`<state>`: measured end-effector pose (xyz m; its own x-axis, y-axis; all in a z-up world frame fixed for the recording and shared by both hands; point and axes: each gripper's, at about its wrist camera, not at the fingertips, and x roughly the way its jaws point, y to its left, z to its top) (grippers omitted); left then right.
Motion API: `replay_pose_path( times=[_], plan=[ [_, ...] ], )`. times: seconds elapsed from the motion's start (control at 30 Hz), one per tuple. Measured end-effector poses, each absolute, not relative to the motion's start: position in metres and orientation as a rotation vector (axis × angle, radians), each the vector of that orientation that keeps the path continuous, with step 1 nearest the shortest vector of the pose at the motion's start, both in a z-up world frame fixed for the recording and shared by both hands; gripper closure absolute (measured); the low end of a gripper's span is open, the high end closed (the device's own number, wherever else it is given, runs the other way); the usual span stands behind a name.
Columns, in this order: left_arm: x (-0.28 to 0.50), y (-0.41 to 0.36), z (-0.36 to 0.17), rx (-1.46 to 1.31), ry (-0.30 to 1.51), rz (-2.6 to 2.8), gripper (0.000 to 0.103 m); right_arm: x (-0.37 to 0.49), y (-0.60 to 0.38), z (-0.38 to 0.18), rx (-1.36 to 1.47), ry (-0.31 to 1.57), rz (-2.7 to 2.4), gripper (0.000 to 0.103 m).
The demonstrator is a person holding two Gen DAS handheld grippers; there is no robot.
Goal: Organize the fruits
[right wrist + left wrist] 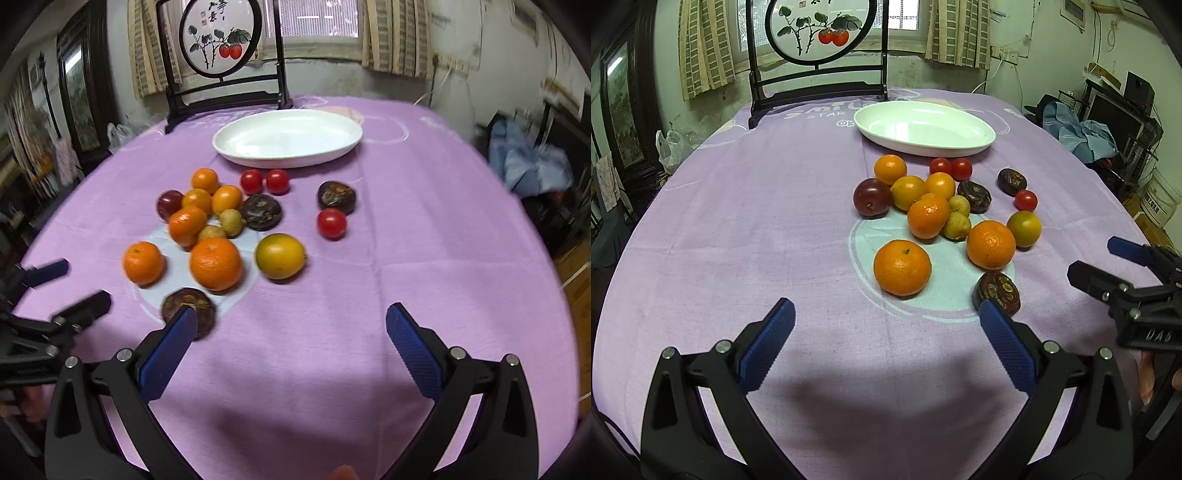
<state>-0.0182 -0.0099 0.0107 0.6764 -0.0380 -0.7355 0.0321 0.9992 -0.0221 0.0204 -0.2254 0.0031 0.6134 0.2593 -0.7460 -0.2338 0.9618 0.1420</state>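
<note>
Purple tablecloth holds fruits just beyond both wide-open, empty claws.

white dish, purple tablecloth, orange tangerines

From my left wrist view, my left gripper's blue pad covers the near edge of the dark brown fruit, and the right gripper is cut off at the frame's right edge. My right wrist view is motion-blurred, so the blue cloth heap at right stays indistinct, and a fingertip is clipped at the bottom edge.
</note>
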Motion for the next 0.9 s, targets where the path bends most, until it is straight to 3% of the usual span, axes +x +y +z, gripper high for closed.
replay_pose_path(
  times=[0.9],
  plan=[
    [-0.015, -0.014, 0.006, -0.004, 0.825, -0.048, 0.002, 0.018, -0.223, 0.005, -0.008, 0.858, 0.223, 0.001]
  ],
)
